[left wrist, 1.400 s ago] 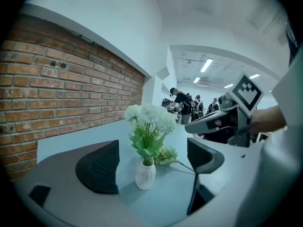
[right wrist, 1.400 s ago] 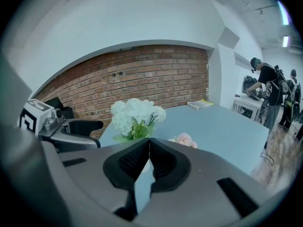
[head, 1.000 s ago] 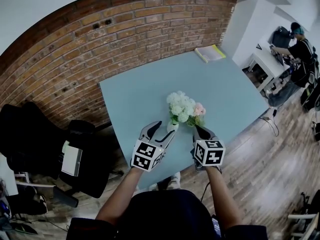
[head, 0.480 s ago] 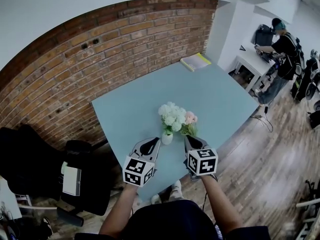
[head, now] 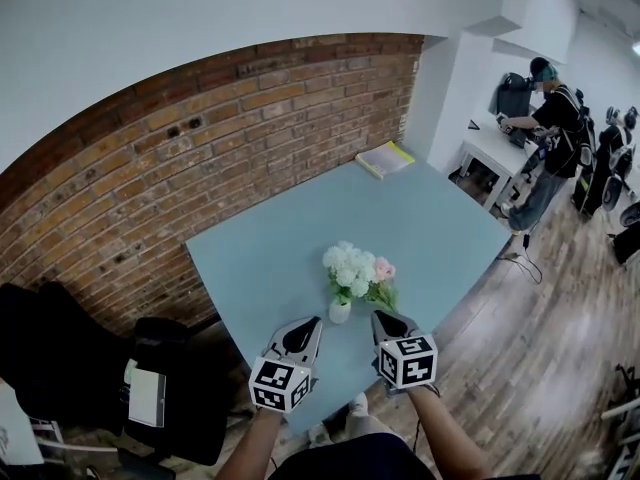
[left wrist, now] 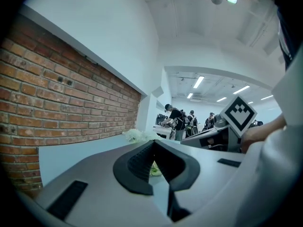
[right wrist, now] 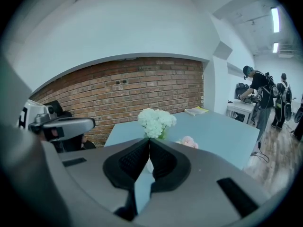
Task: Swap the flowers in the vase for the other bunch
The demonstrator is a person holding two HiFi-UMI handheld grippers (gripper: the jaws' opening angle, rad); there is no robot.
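A small white vase (head: pixel 340 311) stands near the front of the light blue table (head: pixel 290 238) with a bunch of white flowers (head: pixel 348 266) in it. A pink flower bunch (head: pixel 382 271) with green leaves lies just right of the vase. My left gripper (head: pixel 311 325) is shut and empty, short of the vase on its left; its jaws have just closed on nothing. My right gripper (head: pixel 381 320) is shut and empty, just in front of the pink bunch. The right gripper view shows the white flowers (right wrist: pixel 156 122) and the pink bloom (right wrist: pixel 188 141) beyond its closed jaws.
A yellow-and-white book (head: pixel 384 158) lies at the table's far corner by the brick wall (head: pixel 200 158). A black chair (head: pixel 150 388) stands left of the table. People (head: pixel 545 118) stand at a white desk at the right, away from the table.
My left gripper's jaws went from open to shut with nothing in them. Both grippers drew back from the vase toward me, and the head view lifted and pulled away.
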